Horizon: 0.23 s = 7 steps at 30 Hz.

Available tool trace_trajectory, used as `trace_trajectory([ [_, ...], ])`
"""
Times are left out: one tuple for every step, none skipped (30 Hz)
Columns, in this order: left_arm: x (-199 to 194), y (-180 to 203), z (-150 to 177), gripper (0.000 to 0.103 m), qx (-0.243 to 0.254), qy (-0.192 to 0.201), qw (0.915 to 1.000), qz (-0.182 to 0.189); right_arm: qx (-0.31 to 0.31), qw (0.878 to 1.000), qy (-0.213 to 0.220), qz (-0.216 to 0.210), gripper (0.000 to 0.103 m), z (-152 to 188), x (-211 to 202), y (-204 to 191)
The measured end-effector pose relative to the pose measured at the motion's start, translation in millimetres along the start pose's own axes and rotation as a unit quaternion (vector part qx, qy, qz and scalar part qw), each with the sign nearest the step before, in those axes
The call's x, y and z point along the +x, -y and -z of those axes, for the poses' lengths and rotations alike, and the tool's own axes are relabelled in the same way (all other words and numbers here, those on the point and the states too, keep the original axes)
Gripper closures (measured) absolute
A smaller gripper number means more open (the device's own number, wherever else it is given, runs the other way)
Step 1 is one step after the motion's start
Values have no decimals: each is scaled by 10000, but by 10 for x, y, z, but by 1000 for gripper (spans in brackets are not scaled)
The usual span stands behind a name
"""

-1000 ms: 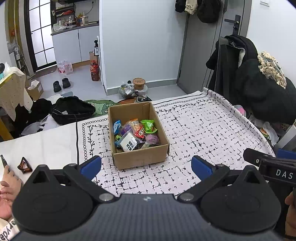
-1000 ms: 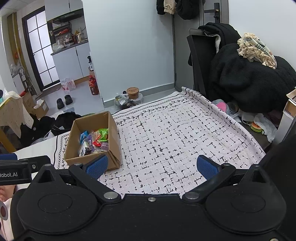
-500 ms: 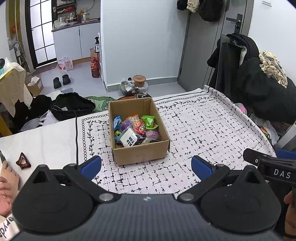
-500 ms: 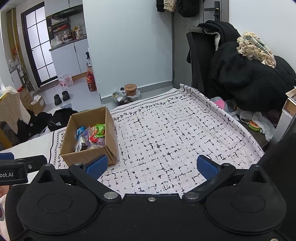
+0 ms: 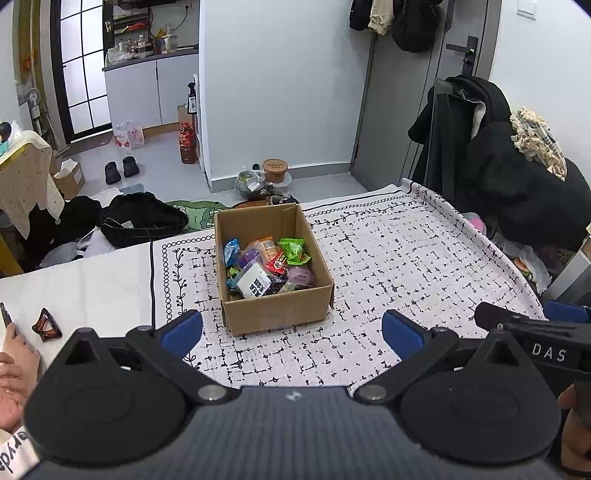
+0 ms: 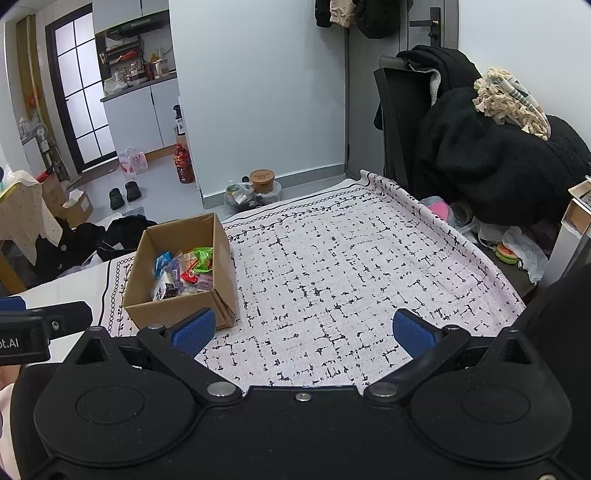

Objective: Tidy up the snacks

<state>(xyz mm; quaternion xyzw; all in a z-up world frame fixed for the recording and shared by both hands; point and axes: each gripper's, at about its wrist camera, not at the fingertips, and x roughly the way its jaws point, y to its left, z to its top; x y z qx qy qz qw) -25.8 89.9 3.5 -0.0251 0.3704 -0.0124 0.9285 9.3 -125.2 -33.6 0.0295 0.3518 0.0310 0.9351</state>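
On the patterned cloth [image 5: 406, 258] covering the desk sat an open cardboard box [image 5: 275, 314] full of snack packets [image 5: 269, 264]; the left gripper [image 5: 291, 330] and right gripper [image 6: 303, 330] hovered near it, fingers spread wide and empty

I see pale blue-grey walls [image 5: 280, 92], a grey door [image 5: 424, 110] hung with dark coats [image 5: 410, 22], white cabinets [image 5: 147, 92], and slippers [image 5: 120, 170] on the tiled floor [image 5: 162, 173].
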Motion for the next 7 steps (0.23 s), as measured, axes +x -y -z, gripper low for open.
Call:
trace_trajectory([
  [-4, 3, 6, 0, 14, 2, 10000, 1, 0, 10000, 0, 1, 0, 1, 0, 0],
  [-6, 5, 12, 0, 30, 6, 10000, -4, -3, 10000, 1, 3, 0, 1, 0, -1],
  [-9, 6, 13, 0, 37, 6, 10000, -10, -5, 10000, 3, 4, 0, 1, -1, -1],
  [-10, 3, 15, 0, 35, 3, 10000, -12, -3, 10000, 4, -2, 0, 1, 0, 0],
  [-13, -1, 14, 0, 27, 3, 10000, -12, -3, 10000, 5, -5, 0, 3, 2, 2],
  [-15, -5, 14, 0, 15, 6, 10000, -17, -3, 10000, 5, -3, 0, 7, 0, -3],
  [-19, -9, 17, 0, 5, 10, 10000, -22, -3, 10000, 6, -3, 0, 7, -1, -4],
])
